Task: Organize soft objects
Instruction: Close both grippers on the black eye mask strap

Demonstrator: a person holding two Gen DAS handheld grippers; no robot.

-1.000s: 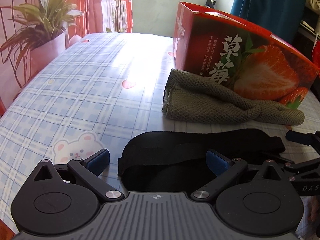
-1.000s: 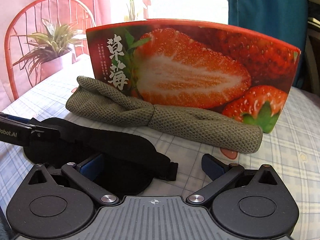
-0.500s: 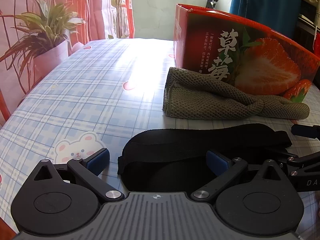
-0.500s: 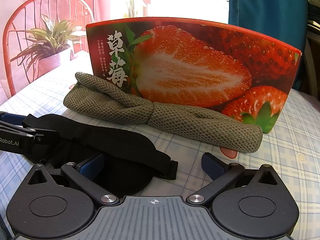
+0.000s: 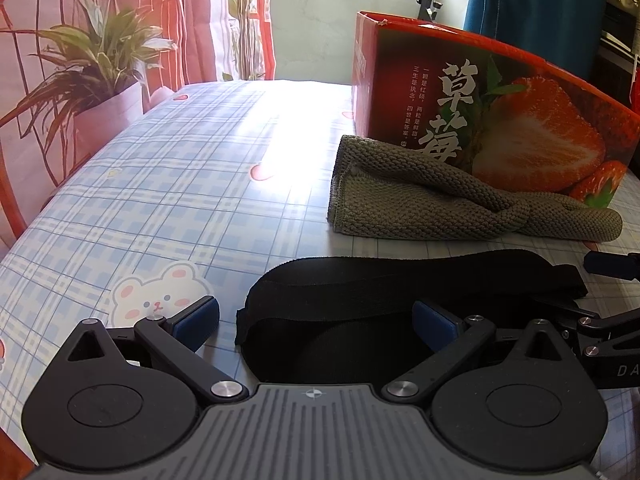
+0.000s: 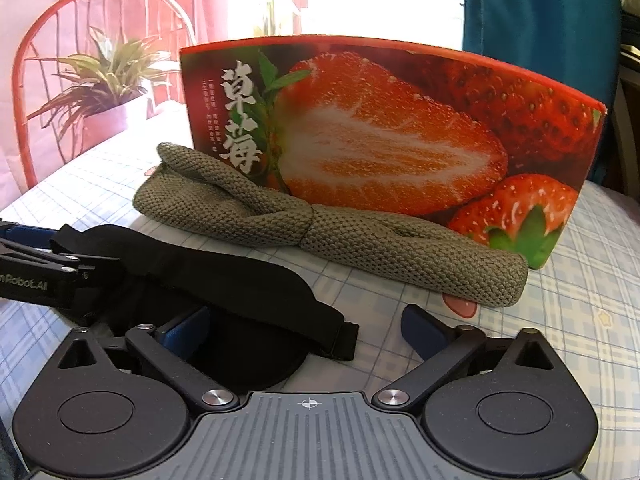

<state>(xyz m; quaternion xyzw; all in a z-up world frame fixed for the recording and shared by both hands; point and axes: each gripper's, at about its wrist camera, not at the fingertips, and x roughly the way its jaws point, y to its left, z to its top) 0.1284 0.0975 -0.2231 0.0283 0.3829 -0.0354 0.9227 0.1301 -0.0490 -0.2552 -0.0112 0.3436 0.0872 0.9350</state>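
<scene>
The black eye mask (image 5: 360, 320) lies flat on the checked tablecloth (image 5: 160, 200), low in the middle of the left wrist pic and low left in the right wrist pic (image 6: 224, 280). It looks v. light, soft and floppy, w/ a stretchy strap (image 6: 280, 304) that runs over the top and ends in a little buckle. It will prob. sag and fold when picked up, so one grab may let the rest hang down. Left gripper (image 5: 316, 316) is spread wide w/ nothing in it; the mask's left end sits between its blue pads (image 5: 196, 316). Right gripper (image 6: 304, 328) is also spread wide w/ nothing in it, and the mask's right end w/ the strap sits between its fingers. Best spots to hold look like the two ends of the mask, one per side, pinching pad and strap together so it stays flat. The strap alone could slip or stretch. Behind it, mid right in the left wrist pic, the green knit cloth (image 5: 440, 208) lies twisted up, touching the strawberry box (image 5: 520, 120). It looks thick, soft and a bit heavier, w/ bumpy knit that should not slip; the thin twisted middle (image 6: 308, 224) looks like an easy spot to pinch. A potted plant (image 5: 96, 80) sits at upper left, well apart.
</scene>
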